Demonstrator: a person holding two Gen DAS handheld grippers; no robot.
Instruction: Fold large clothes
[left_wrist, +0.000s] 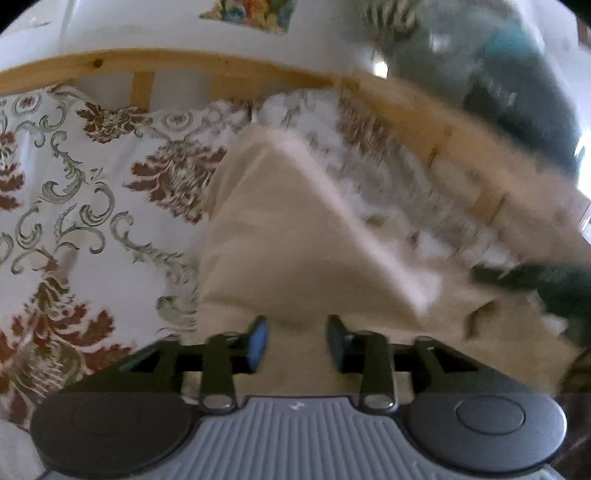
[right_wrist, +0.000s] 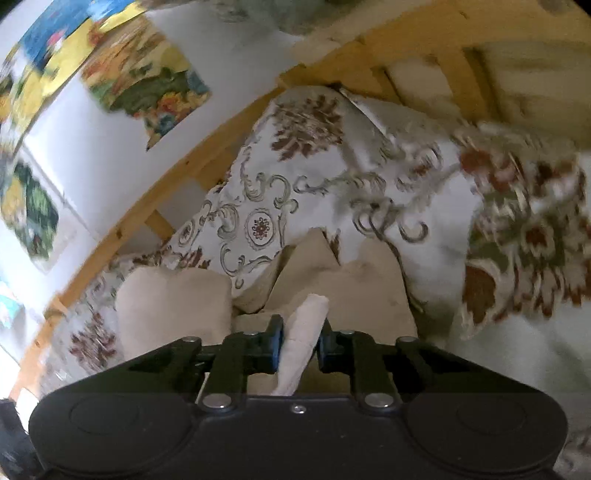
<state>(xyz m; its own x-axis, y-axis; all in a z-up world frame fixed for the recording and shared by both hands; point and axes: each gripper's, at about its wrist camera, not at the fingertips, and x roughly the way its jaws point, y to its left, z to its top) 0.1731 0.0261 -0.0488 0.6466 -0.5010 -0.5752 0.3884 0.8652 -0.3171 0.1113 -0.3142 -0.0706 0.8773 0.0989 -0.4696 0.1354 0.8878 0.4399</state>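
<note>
On the bed, toward its wooden headboard end: beige cloth garment (left_wrist: 295, 236), soft matte weave, lifted mid-fold over the white floral-printed bedspread (left_wrist: 74, 177).

Your right gripper (right_wrist: 300, 345) pinches a rolled pale edge; a thin bite, so a hard tug may slip it free. Your left gripper (left_wrist: 297, 341) has fingers spread with cloth between them, not clamped; that side could sag and skew the fold.

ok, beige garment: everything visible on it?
The beige garment is plain, matte woven-looking cloth, no print visible, rumpled in soft folds over the floral bedspread. The right gripper pinches a paler bunched edge of it. In the left view it rises as a tented fold between the left gripper fingers; grip unclear.
</note>
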